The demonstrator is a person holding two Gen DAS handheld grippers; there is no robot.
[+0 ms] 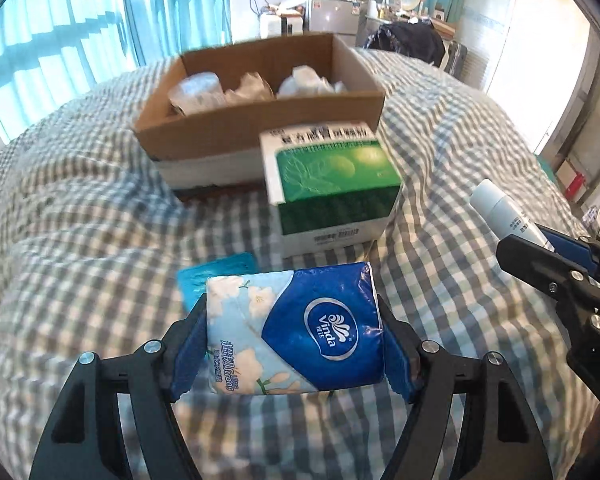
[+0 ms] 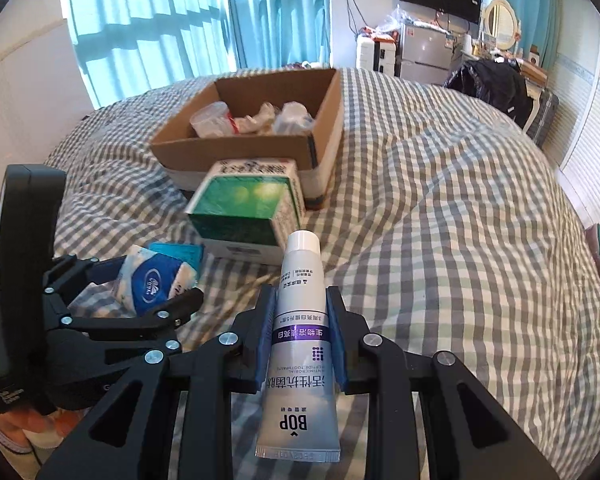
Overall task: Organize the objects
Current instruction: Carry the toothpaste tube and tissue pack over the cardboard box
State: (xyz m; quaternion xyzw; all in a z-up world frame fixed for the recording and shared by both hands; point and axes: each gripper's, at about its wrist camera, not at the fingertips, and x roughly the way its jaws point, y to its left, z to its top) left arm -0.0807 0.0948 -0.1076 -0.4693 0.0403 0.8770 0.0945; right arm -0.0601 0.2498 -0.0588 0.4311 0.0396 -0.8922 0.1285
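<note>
Left tool (image 1: 294, 328) clamped on tissue pack (image 1: 296, 328); right tool (image 2: 302, 328) clamped on toothpaste tube (image 2: 300, 344), above checked bed (image 2: 440, 240), near cardboard box (image 2: 236, 152).

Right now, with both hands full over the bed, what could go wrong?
The tissue pack is soft, so the left hand-held gripper might squash it or let it slip. The toothpaste tube is held mid-body by the right hand-held gripper and could swing. The green box stands right before the cardboard box, so either load might bump it.
</note>
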